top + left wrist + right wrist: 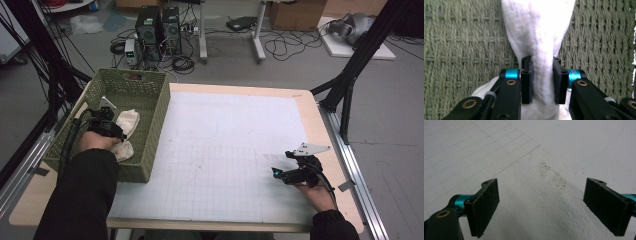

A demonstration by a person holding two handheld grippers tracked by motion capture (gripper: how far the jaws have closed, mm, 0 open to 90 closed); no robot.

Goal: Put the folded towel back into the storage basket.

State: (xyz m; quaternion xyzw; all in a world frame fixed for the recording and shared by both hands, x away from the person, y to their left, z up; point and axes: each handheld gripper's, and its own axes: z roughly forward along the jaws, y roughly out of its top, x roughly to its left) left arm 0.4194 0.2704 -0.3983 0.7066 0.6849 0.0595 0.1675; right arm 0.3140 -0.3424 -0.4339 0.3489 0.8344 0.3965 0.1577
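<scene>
A white cloth (pixel 539 30) hangs down between my left gripper's (pixel 541 63) pads, which pinch it into a narrow waist. In the high view that left gripper (pixel 107 125) sits inside the green woven basket (pixel 161 112) at the table's left, over the white cloth (pixel 130 120). A second pale cloth (pixel 123 149) lies by the hand in the basket. My right gripper (pixel 276 173) rests low over the white mat near the table's right front, pointing left. Its jaws stand wide apart in the right gripper view (pixel 541 205), with nothing between them.
A white gridded mat (pixel 225 150) covers most of the wooden table (pixel 312 107). Dark specks (pixel 554 180) mark the mat ahead of the right gripper. Beyond the far edge stand computer towers (pixel 159 30), cables and a cardboard box (pixel 297 12). Black frame struts (pixel 355 60) rise at right.
</scene>
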